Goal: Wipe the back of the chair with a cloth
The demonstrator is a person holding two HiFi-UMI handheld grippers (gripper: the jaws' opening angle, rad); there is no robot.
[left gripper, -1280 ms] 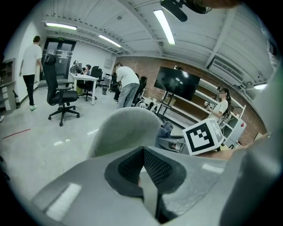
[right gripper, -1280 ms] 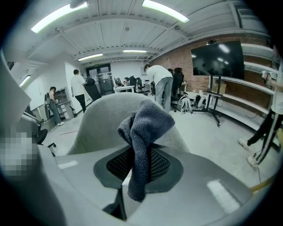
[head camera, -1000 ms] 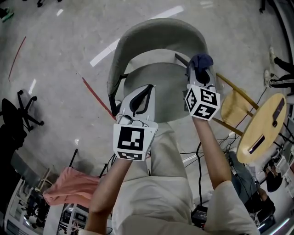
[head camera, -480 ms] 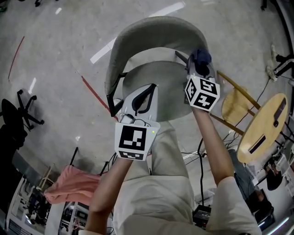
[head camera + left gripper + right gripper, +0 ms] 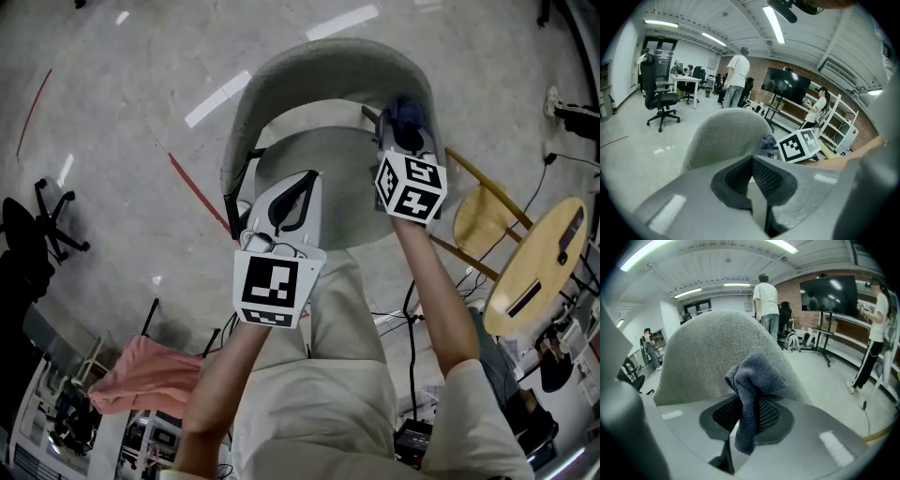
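the right gripper [image 5: 405, 131] is clenching the cloth [image 5: 753, 376] near the chair back [image 5: 708, 357]; the left gripper [image 5: 284, 202] is hanging clenched, empty. advice: be pressing the cloth flat, overlapping strokes.

In the head view the right gripper [image 5: 408, 133] and its marker cube [image 5: 411, 187] cover most of the cloth [image 5: 406, 114]. Only a dark blue bunch shows, and whether it touches the chair back [image 5: 319, 67] cannot be told. The left gripper [image 5: 298, 187] and the right one hide parts of the seat [image 5: 347, 173], which itself hides most of the frame beneath it. In the right gripper view the cloth's hanging end covers the gap between the jaws, and the gripper's body hides the lower chair back. A black office chair [image 5: 42, 223] is cut off at the head view's left edge.
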